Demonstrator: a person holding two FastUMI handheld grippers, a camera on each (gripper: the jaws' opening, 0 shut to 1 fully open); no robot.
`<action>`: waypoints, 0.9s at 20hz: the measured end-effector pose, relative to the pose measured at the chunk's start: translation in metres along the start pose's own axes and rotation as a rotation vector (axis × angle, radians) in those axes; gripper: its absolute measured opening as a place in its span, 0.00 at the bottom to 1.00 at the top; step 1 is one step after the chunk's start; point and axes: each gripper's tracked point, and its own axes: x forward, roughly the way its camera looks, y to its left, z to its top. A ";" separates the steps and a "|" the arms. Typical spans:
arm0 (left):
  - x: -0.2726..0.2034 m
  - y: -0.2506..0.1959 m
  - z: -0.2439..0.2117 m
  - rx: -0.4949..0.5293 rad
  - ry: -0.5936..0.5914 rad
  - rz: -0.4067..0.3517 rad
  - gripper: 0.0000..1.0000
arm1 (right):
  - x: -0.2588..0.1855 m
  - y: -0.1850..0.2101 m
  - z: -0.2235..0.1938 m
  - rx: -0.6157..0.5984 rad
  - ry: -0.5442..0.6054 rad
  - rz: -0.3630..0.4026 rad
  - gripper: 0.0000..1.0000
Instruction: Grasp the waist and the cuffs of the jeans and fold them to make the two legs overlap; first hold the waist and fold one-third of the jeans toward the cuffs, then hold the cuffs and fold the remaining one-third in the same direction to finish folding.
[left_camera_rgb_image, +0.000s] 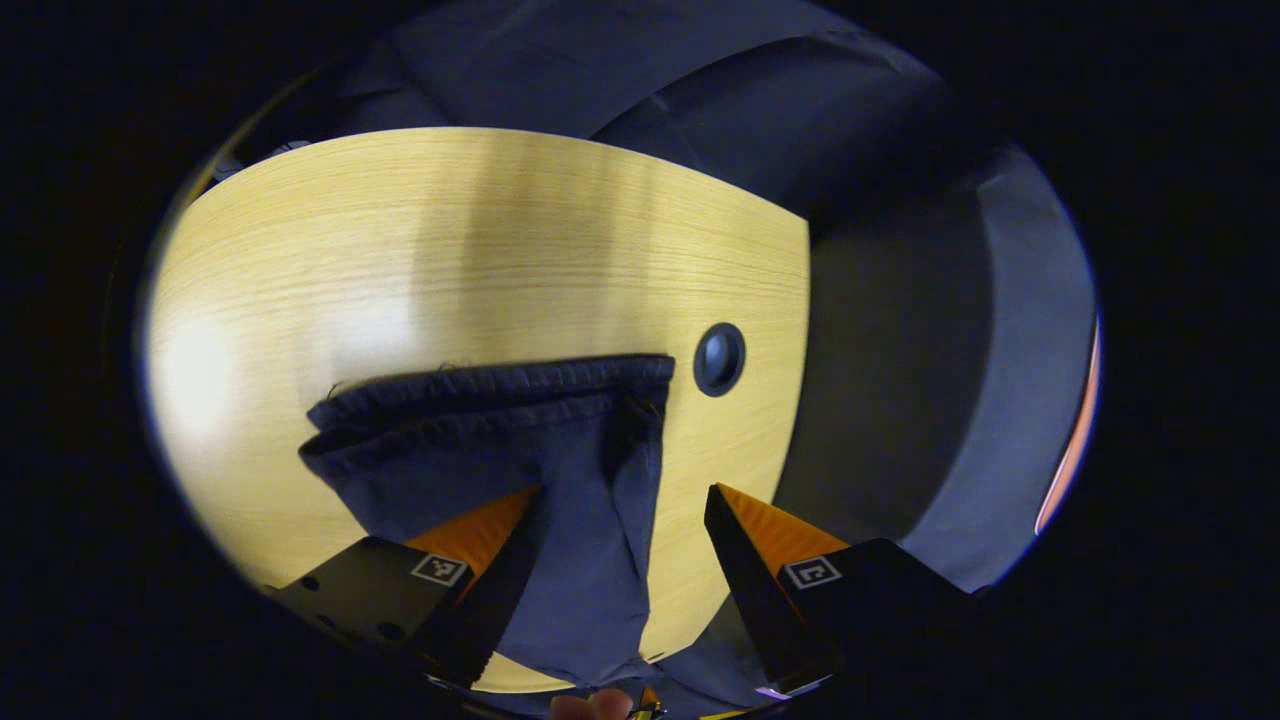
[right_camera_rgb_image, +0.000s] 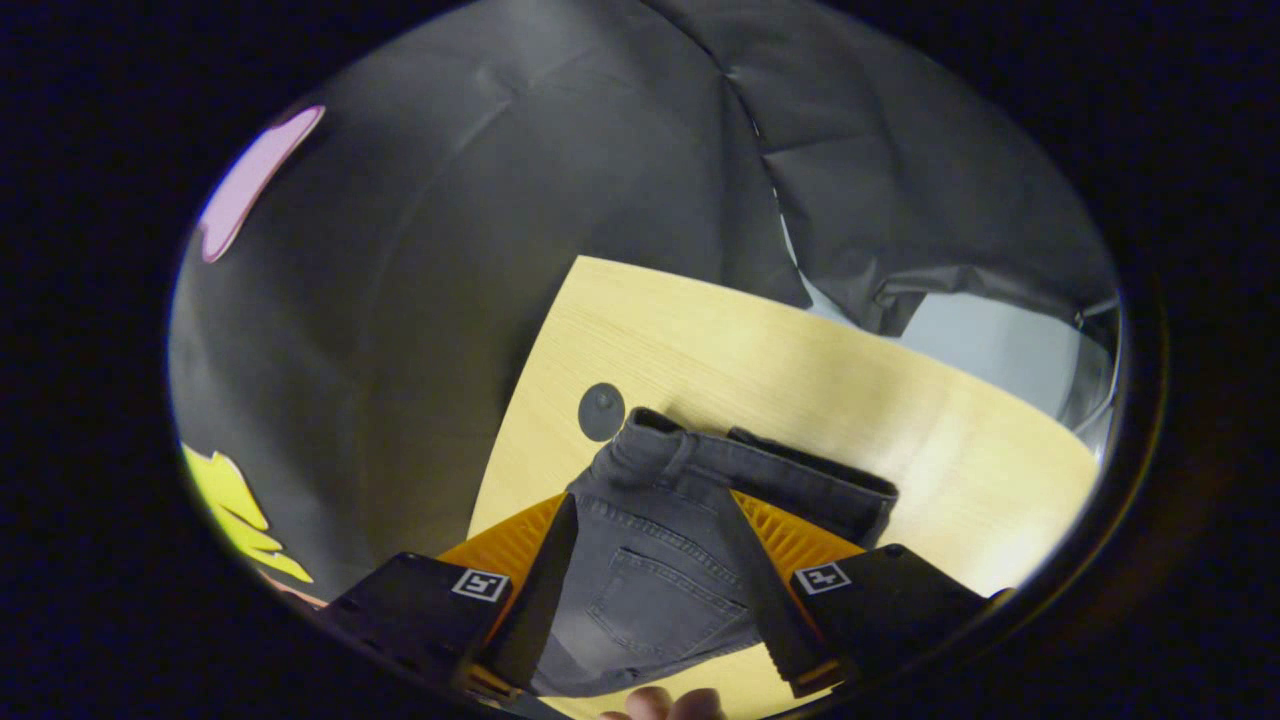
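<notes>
Between the spread fingers of the left gripper (left_camera_rgb_image: 620, 500), the dark cuffs (left_camera_rgb_image: 500, 395) of the jeans are seen flat on the wooden desk (left_camera_rgb_image: 400, 250), nothing gripped; a round grommet (left_camera_rgb_image: 719, 358) sits just right of the hem. Between the parted fingers of the right gripper (right_camera_rgb_image: 645, 510), the waist (right_camera_rgb_image: 740, 465) and back pocket (right_camera_rgb_image: 665, 605) lie ungripped.

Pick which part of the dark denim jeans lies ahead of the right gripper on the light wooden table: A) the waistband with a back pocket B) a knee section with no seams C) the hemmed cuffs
A: in the right gripper view the dark denim jeans show a waistband with belt loops and a stitched back pocket, lying on the light wooden table between the open fingers of the right gripper.
</notes>
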 end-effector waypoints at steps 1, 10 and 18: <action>-0.014 -0.005 -0.007 0.045 -0.007 -0.014 0.99 | -0.013 0.001 0.001 -0.055 -0.030 0.007 0.88; -0.203 -0.089 -0.123 0.996 -0.488 -0.265 0.99 | -0.184 0.046 -0.039 -0.787 -0.471 0.170 0.96; -0.225 -0.041 -0.224 1.390 -0.751 -0.391 1.00 | -0.288 0.028 -0.108 -0.926 -0.664 0.230 0.98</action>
